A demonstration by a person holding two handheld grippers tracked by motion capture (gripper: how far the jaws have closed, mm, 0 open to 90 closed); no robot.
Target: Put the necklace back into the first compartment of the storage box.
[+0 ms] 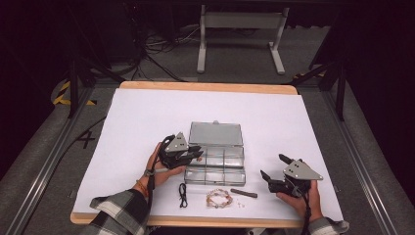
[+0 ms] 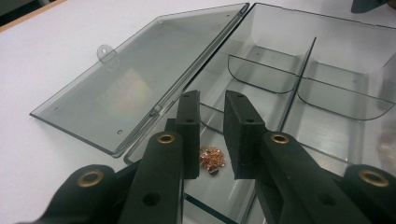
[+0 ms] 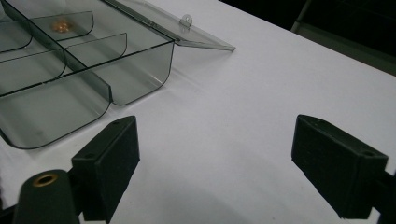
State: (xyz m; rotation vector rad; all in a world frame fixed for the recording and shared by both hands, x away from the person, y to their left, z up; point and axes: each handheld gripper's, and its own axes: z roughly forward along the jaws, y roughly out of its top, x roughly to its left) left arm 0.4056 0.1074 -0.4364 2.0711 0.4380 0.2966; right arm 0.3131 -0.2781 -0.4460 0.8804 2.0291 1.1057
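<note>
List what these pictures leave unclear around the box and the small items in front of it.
- Copper bits in the box: left gripper view, partly behind the left hand-held gripper; whether chain or beads is unclear.
- Box's near compartments: same view, cut off by the bottom edge.
- Tiny pieces beside the bracelet: high view, too small to identify.
- Dark bar: high view, too small to name.
</note>
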